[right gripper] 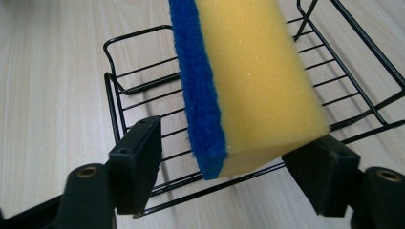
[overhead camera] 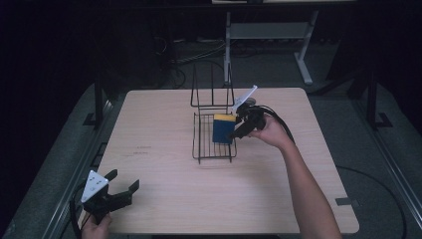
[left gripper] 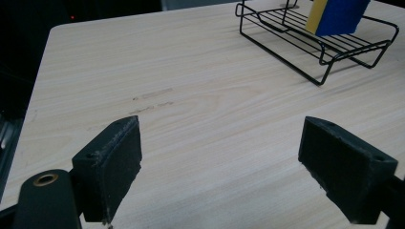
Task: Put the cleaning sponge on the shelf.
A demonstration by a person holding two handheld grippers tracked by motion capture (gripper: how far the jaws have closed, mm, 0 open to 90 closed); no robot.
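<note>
- Near left corner of the desk [overhead camera: 164,194]: left tongs [overhead camera: 123,186] idle, jaws wide apart, nothing between them.
- Mid-desk, right of centre: right tongs [right gripper: 229,164] at the near right side of the wire rack [overhead camera: 201,142], jaws apart around the sponge [right gripper: 248,86], left pad clear of the blue face, right pad at most brushing the yellow foam.
- Sponge standing tilted on edge in the rack's tray.
- Step in hand, likely: releasing the sponge into the rack.
- Next: back the right tongs away without toppling it.
- Far end: rack's 1 upright frame [overhead camera: 211,89].

Left hand-held gripper [left gripper: 222,164] jaws wide apart over bare wooden surface [left gripper: 191,95]; yellow-blue sponge [left gripper: 336,14] in black wire rack [left gripper: 325,40] beyond.
</note>
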